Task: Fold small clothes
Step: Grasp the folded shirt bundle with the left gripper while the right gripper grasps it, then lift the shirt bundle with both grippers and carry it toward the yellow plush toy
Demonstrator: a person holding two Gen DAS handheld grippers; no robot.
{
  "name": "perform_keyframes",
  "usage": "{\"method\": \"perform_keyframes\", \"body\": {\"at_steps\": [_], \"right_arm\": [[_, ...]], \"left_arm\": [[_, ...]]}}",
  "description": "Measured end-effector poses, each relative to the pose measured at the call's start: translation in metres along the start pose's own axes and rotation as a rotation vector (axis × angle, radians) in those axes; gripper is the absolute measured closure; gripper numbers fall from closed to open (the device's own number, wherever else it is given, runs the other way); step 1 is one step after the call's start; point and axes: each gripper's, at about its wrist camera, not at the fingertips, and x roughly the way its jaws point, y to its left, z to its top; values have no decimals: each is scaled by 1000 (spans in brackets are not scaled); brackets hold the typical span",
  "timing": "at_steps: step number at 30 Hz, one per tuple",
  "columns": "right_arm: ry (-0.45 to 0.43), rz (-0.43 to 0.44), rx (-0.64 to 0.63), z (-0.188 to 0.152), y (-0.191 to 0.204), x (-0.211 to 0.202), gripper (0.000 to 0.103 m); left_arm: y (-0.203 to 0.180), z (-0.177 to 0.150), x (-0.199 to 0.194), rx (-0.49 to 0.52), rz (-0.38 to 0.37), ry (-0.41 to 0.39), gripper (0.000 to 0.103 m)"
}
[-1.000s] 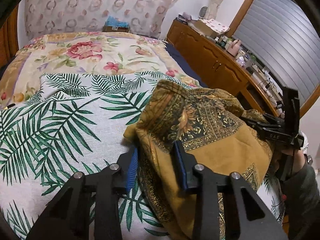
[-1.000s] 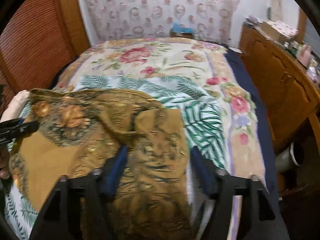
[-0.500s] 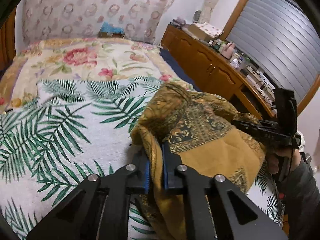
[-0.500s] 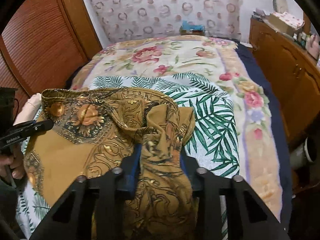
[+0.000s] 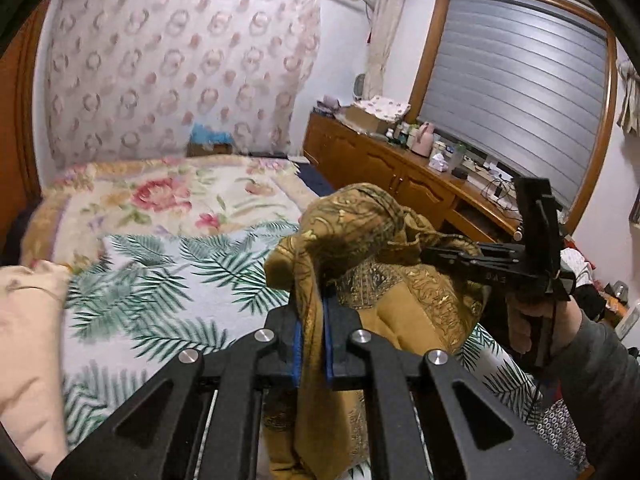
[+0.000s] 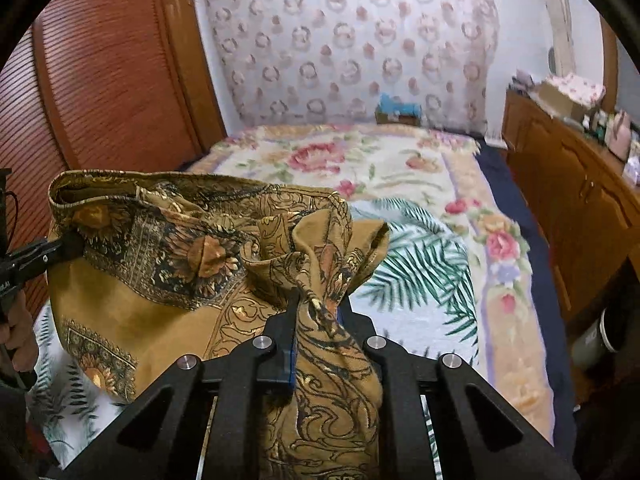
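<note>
**Black Grippers, Grey Sleeve**

The left black two-finger gripper [image 5: 311, 344] has blue pads [image 5: 297, 340] and round silver screws [image 5: 265, 335] on angular black links. The right black gripper [image 6: 316, 340] looks the same — a thin black cable [image 5: 554, 320] hangs beside a grey sleeve [image 5: 600, 364].

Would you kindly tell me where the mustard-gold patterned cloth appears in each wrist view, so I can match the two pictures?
Left wrist view: mustard-gold patterned cloth sits centre to lower right, pinched in the near tongs.
Right wrist view: the cloth spreads from the left edge to lower centre, bunched in the near tongs.
Shared landmark: the palm-leaf bedspread beneath it.
</note>
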Motion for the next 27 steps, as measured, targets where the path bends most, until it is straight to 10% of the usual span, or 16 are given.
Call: {"method": "perform_keyframes", "body": {"at_steps": [19, 27], "right_arm": [[-95, 117, -163, 14, 54, -14, 89], [-126, 184, -249, 50, 87, 24, 89]], "left_arm": [[33, -3, -102, 44, 129, -104, 95], [104, -26, -135, -53, 216, -160, 95]]}}
